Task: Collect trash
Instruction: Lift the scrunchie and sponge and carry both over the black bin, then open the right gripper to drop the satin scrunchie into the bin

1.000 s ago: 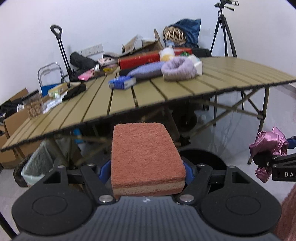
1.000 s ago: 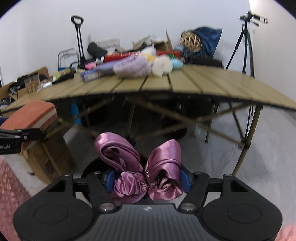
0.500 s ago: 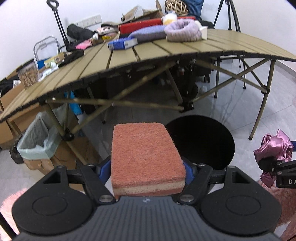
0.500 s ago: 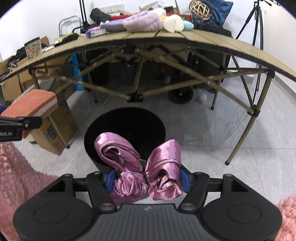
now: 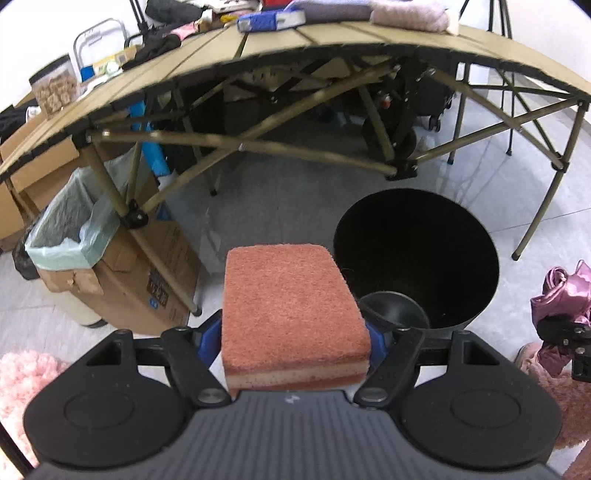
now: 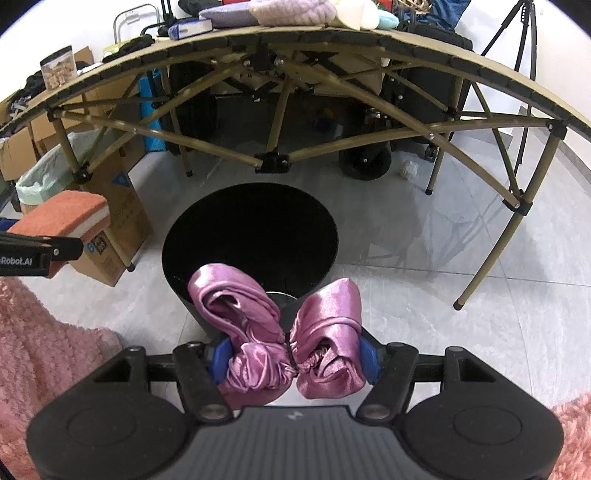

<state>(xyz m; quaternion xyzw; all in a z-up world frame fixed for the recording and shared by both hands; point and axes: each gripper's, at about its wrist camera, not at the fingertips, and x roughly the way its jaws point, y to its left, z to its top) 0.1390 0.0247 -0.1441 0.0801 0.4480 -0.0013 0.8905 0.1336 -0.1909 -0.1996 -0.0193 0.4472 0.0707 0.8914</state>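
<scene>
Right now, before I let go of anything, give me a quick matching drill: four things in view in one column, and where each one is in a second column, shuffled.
Things:
1. sponge
2. satin cloth
3. black bin
4. lined cardboard box

Places:
A. on the floor under the folding table, at the left
B. gripped in the right tool
C. on the floor just ahead of both tools, mouth open
D. gripped in the left tool

Pairs: 1-D, 2-B, 3-C, 4-A
</scene>
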